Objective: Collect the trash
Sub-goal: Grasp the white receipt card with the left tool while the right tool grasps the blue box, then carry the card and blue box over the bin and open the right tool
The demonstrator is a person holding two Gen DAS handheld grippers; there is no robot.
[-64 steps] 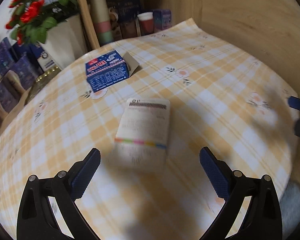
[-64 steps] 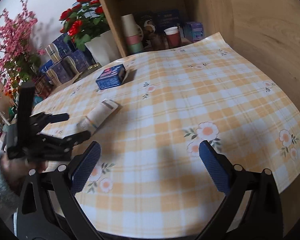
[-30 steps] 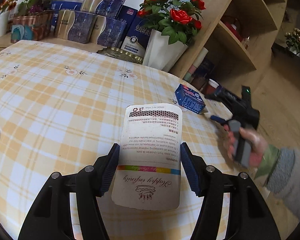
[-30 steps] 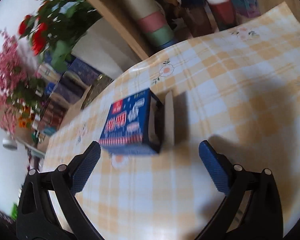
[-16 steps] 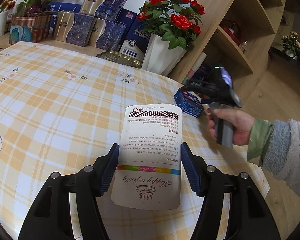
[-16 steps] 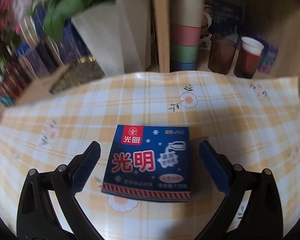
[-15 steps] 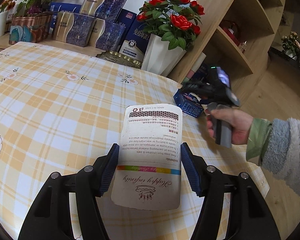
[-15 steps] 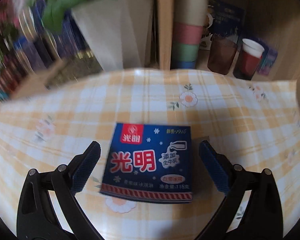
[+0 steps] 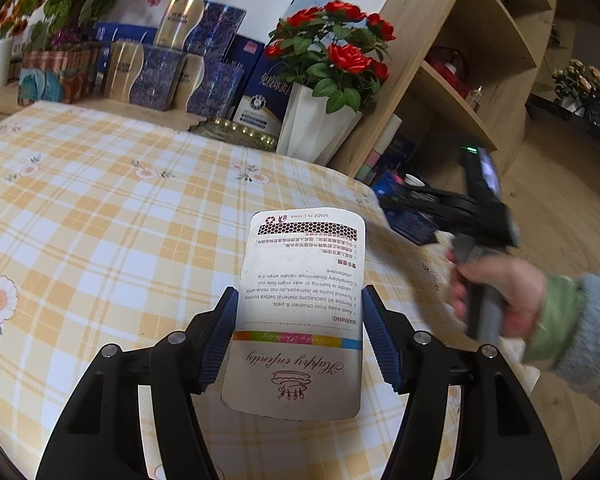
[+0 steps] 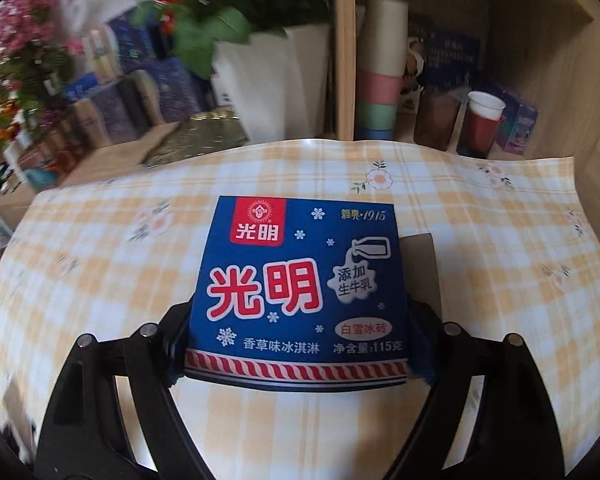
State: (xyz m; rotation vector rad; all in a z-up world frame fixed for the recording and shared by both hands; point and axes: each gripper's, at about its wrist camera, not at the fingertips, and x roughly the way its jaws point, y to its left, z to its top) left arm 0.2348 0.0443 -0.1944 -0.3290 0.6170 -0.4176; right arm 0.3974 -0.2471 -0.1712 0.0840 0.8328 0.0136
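Left gripper: our left gripper [image 9: 300,336] is clamped on the white card packet [image 9: 300,312], a blue pad pressed against each long edge; the packet sticks out forward over the table [image 9: 100,216], its printed warning text upside down to us.

Right gripper: our right gripper [image 10: 300,344] has its jaws closing around the blue ice-cream box [image 10: 300,292]. The pads sit at the box's two sides, mostly hidden behind it, so we cannot tell whether they press yet.

Blue box, place: it sits near the table's far edge, in front of the wooden shelf unit [image 10: 344,60], with an open brown flap [image 10: 420,264] at its right side.

Only in the left wrist view: we see the right gripper from outside [image 9: 448,208], blurred, held by a hand [image 9: 496,292] in a green and grey sleeve [image 9: 572,316]; the box is just a dark blue patch [image 9: 410,222] beneath it at the table's right edge. Red roses in a white vase [image 9: 316,128] and blue gift boxes [image 9: 156,76] stand behind the far edge.

Only in the right wrist view: we read the box's face clearly, red characters on blue. Stacked cups [image 10: 380,68] and a red cup [image 10: 480,124] stand in the shelf beyond the tablecloth.

Not shown: the right wrist view has neither the packet nor our left gripper.
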